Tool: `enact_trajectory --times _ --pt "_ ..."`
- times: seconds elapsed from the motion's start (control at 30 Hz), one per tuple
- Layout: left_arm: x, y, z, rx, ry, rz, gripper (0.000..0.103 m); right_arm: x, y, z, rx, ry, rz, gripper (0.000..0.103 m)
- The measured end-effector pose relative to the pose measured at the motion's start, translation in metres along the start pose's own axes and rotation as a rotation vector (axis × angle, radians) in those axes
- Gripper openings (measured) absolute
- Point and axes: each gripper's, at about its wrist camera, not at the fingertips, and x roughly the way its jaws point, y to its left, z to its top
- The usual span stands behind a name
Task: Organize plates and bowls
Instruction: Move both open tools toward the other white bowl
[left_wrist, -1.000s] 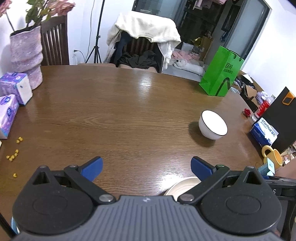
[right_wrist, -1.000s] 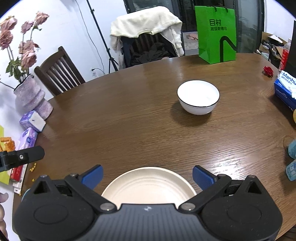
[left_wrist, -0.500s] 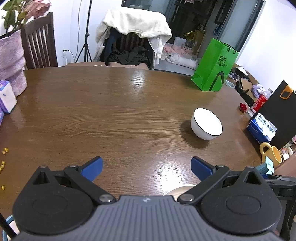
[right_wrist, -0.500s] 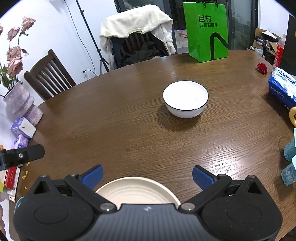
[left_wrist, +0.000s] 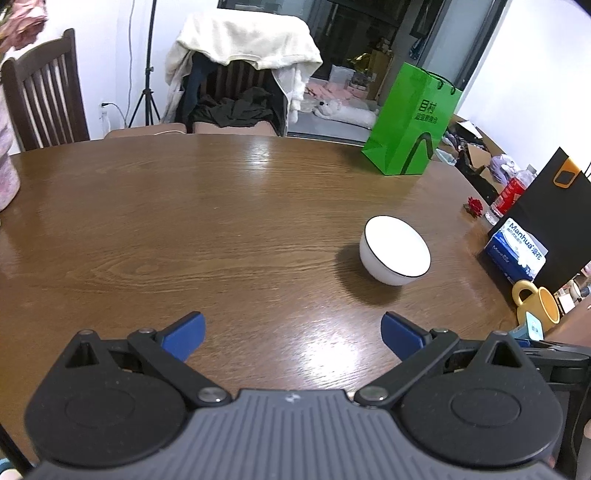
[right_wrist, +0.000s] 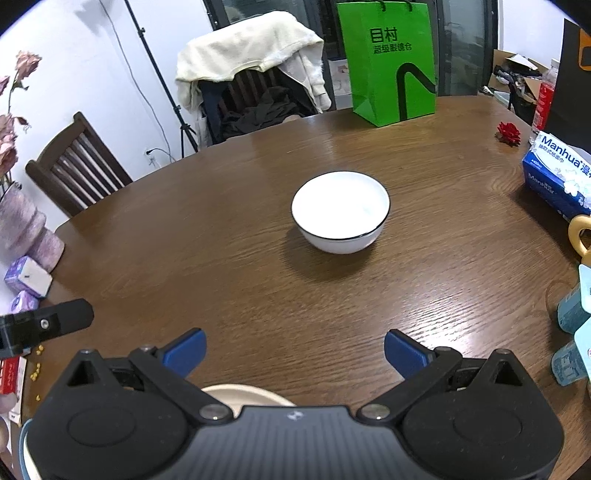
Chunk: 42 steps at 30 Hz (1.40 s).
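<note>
Both grippers hang spread and empty over the table, bowl ahead, plate tucked under my right tool.

The round wooden table (right_wrist: 229, 236), dark grained veneer with a glossy sheen, carries everything. I read the clutter as pushed to its rim to keep the middle free for work. The white bowl (right_wrist: 340, 211), smooth glazed ceramic with a thin dark rim line, stands upright and alone near the middle, well apart from both tools. I judge it my next target. The cream plate (right_wrist: 245, 397), matte and shallow, lies flat at the near edge, mostly hidden beneath my right gripper (right_wrist: 294, 350). Its blue-padded fingers stand wide apart, holding nothing. My left gripper (left_wrist: 291, 334) likewise gapes over bare wood.
</note>
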Motion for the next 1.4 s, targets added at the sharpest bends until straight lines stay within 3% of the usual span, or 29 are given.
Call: enact_trajectory --times 0.93,1.4 --pt "0.078 -0.046 0.042 0.032 0.027 -0.037 0.103 0.041 -0.038 0.044 0.047 -0.002 -0.050 0.103" --pt "0.114 -0.055 0.064 0.008 0.040 -0.011 0.103 0.065 -0.048 0.063 0.053 -0.008 -0.037 0.103"
